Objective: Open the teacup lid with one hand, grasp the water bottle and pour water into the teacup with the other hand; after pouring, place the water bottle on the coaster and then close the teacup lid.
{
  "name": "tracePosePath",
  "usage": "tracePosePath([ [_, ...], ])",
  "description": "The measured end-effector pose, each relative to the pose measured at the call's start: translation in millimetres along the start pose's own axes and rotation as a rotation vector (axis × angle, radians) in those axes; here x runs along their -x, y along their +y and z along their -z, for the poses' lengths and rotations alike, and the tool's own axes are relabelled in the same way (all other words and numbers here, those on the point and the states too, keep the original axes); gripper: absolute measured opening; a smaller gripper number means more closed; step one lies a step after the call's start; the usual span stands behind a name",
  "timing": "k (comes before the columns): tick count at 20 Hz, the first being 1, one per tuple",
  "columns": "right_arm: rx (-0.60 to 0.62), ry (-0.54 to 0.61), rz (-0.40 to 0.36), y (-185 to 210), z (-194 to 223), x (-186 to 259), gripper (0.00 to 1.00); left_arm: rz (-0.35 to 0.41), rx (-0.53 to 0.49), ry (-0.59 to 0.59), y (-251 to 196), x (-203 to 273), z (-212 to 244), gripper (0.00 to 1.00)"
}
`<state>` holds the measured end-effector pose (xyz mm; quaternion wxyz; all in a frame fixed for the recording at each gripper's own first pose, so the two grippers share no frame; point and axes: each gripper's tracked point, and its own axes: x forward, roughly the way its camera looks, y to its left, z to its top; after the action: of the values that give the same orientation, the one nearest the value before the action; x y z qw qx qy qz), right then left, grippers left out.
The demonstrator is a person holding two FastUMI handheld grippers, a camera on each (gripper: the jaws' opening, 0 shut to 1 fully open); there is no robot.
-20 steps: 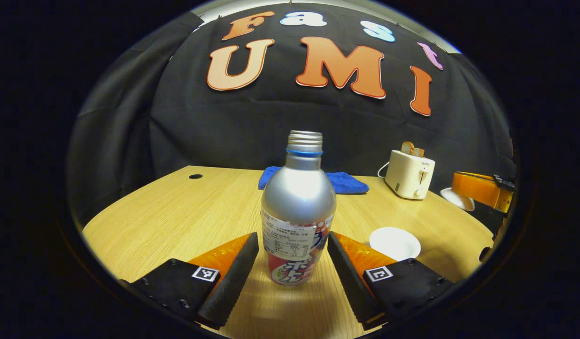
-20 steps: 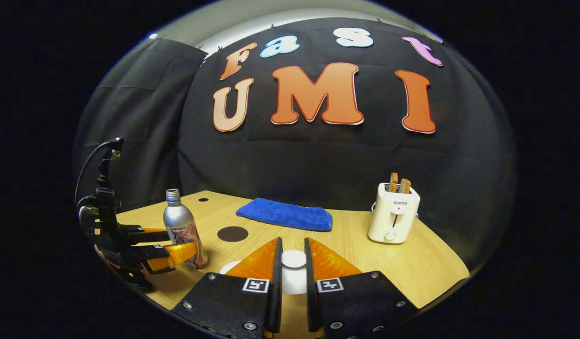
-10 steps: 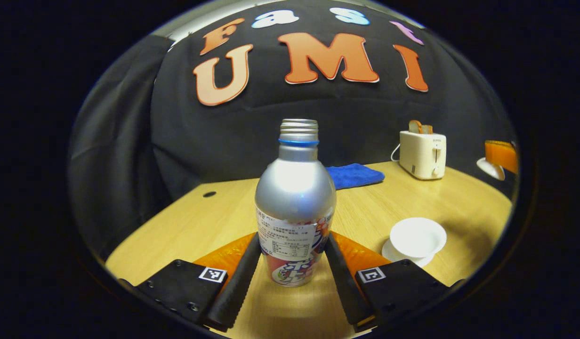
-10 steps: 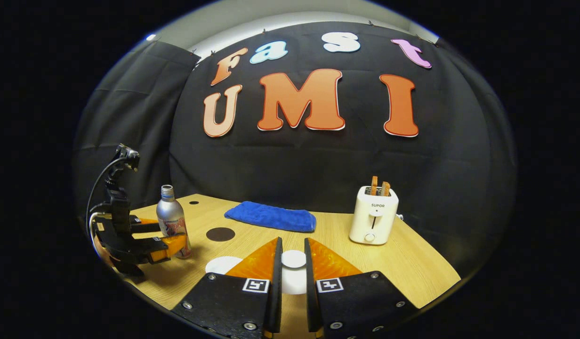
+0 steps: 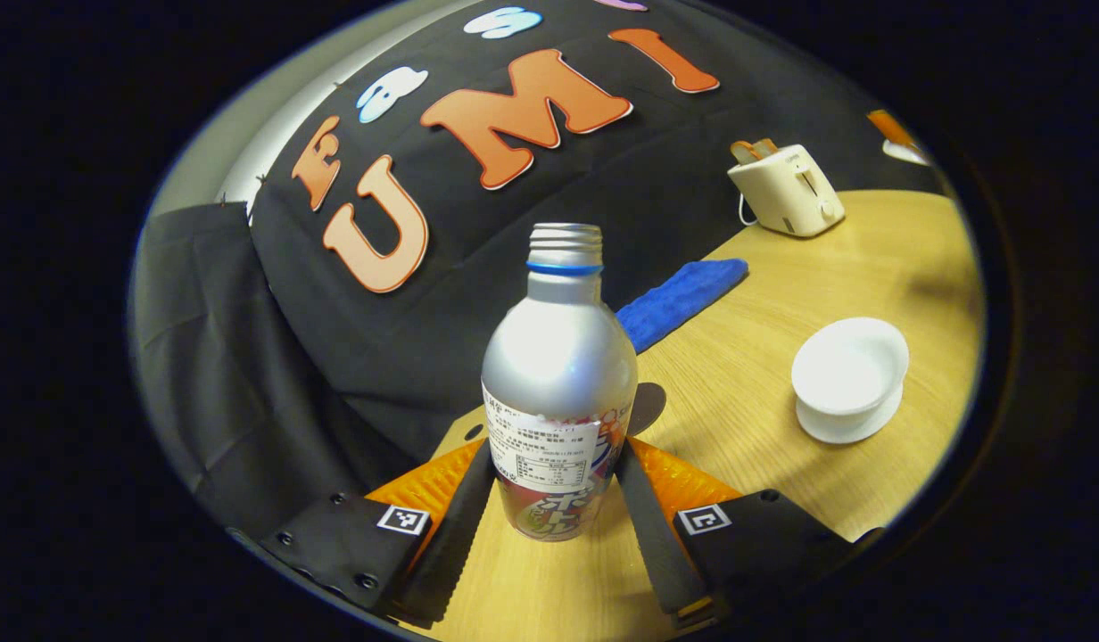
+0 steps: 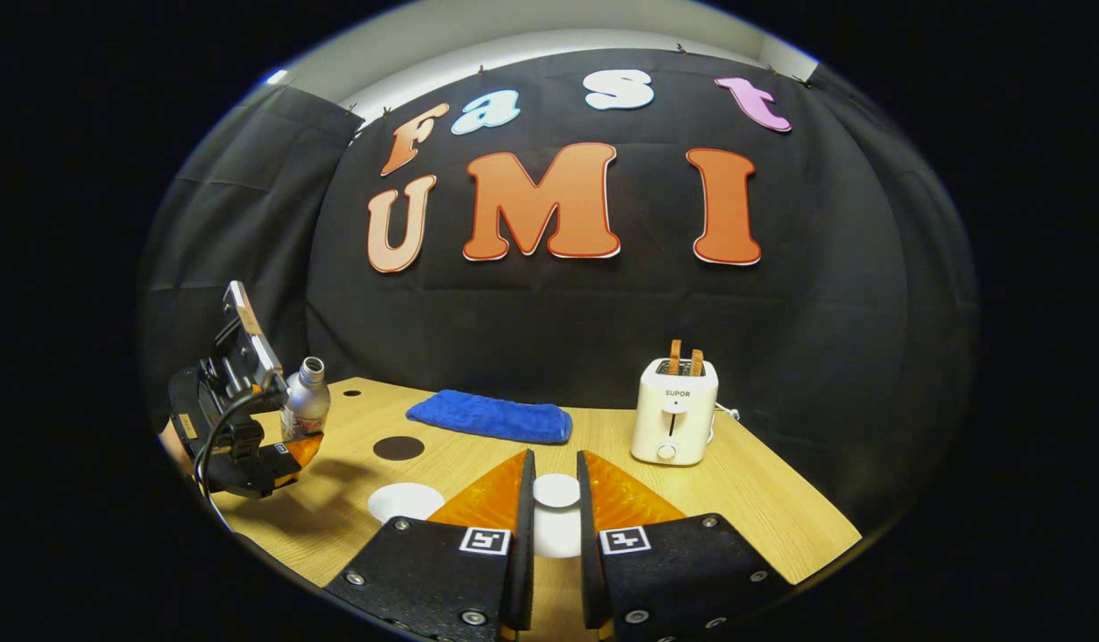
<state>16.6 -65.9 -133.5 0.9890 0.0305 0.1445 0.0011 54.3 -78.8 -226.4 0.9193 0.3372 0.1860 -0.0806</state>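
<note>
Currently I am holding the water bottle [image 5: 559,383] pinched between both fingers of the left gripper [image 5: 555,513], low on its labelled body. The horizon in the left gripper view is slanting and in the right gripper view the bottle's neck is leaning toward the cup, so I am judging that the lift and tilt are beginning.

The right gripper [image 6: 549,508] is pinching the lid [image 6: 556,489] by its knob, clear of the cup, so the lid step is done. The teacup [image 5: 850,366] is standing open on its saucer. No water is leaving the bottle; pouring, parking the bottle on the coaster [image 6: 399,448] and re-lidding are remaining.

Materials: the bottle is smooth silver metal with a threaded, uncapped neck and a blue ring. The cup and lid are glossy white, ceramic by the look. The coaster is a flat dark disc lying on the wood-grain table [image 6: 764,508].
</note>
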Motion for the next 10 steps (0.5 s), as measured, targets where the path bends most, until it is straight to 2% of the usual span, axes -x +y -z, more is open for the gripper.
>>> tracePosePath([
  [1, -0.006, -0.003, 0.002, -2.0, -0.3, 1.4, 0.22, 0.001, -0.038, -0.004, -2.0, 2.0, 3.9, 0.82],
  [3, -0.012, -0.012, 0.007, -5.0, -1.5, 5.7, 0.22, -0.013, -0.130, -0.020, -4.3, 4.6, 2.9, 0.86],
  [6, -0.003, -0.017, 0.013, -7.3, -1.5, 8.0, 0.22, -0.019, -0.282, -0.045, -9.1, 5.4, 0.9, 0.86],
  [8, 0.002, -0.024, 0.015, -8.3, -1.4, 11.0, 0.22, -0.026, -0.361, -0.061, -11.9, 1.9, -1.4, 0.81],
  [10, 0.004, -0.023, 0.020, -10.4, -0.3, 10.9, 0.22, -0.043, -0.440, -0.069, -9.1, 5.1, -4.0, 0.85],
])
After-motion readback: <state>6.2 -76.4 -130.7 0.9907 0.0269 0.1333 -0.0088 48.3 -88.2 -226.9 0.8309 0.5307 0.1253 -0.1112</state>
